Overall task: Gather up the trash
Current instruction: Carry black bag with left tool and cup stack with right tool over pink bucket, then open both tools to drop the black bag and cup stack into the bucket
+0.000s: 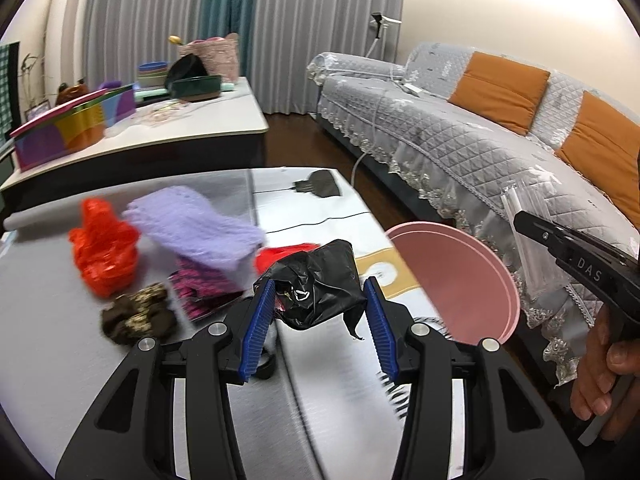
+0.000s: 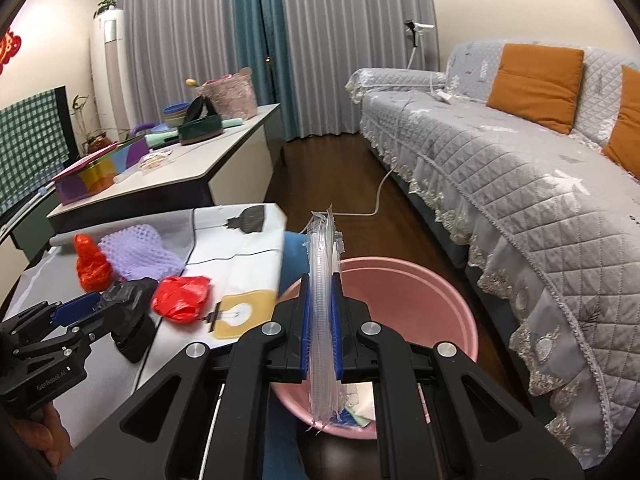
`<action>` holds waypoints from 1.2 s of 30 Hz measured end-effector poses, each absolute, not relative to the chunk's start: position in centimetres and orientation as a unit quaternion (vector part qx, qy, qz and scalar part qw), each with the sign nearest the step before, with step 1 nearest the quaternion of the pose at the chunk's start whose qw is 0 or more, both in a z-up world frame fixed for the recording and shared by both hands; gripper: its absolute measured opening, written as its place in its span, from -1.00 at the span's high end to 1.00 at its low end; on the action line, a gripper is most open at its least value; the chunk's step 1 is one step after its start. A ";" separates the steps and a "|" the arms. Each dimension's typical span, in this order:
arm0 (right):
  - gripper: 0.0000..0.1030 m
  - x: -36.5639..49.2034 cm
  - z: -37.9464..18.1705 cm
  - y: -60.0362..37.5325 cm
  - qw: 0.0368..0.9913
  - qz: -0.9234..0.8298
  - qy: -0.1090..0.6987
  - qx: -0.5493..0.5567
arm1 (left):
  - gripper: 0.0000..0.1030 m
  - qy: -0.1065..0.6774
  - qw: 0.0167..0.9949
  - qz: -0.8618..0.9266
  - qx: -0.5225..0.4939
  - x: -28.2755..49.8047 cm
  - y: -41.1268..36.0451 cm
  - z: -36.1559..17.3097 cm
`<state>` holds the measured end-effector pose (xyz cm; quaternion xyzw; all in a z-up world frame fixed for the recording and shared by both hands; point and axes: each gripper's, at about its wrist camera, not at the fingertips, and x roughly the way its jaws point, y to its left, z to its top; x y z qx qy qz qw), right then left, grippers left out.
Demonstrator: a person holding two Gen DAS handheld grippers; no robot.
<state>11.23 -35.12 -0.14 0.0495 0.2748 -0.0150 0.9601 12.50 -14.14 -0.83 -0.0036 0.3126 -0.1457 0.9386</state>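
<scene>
Your left claw (image 1: 318,304) pinches the crumpled black bag (image 1: 316,286), half-open; your right claw (image 2: 322,336) clamps clear plastic packaging (image 2: 323,280). Both look featherlight and slippery, so grip them mid-bunch.

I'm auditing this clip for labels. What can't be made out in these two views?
- Contents of the round pink plastic basin: right wrist view, hidden by the right gripper and its clear plastic packet.
- Lilac knitted cloth: left wrist view, motion-blurred.
- Dark patterned lump: left wrist view, too blurred to identify.
</scene>
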 end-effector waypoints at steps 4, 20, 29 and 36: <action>0.83 11.7 0.0 -36.6 0.960 -0.035 0.271 0.059 | 0.12 0.308 0.937 -0.164 0.003 13.3 -16.1 -0.6; 0.83 13.3 -0.4 -41.1 0.955 -0.090 0.270 0.086 | 0.12 0.297 0.929 -0.221 0.022 16.3 -22.0 -0.6; 0.83 13.7 -1.0 -42.3 0.951 -0.101 0.275 0.095 | 0.12 0.299 0.923 -0.238 0.029 17.6 -24.4 -1.1; 0.83 13.8 -1.5 -43.1 0.948 -0.108 0.281 0.100 | 0.12 0.302 0.919 -0.249 0.036 18.2 -26.0 -1.5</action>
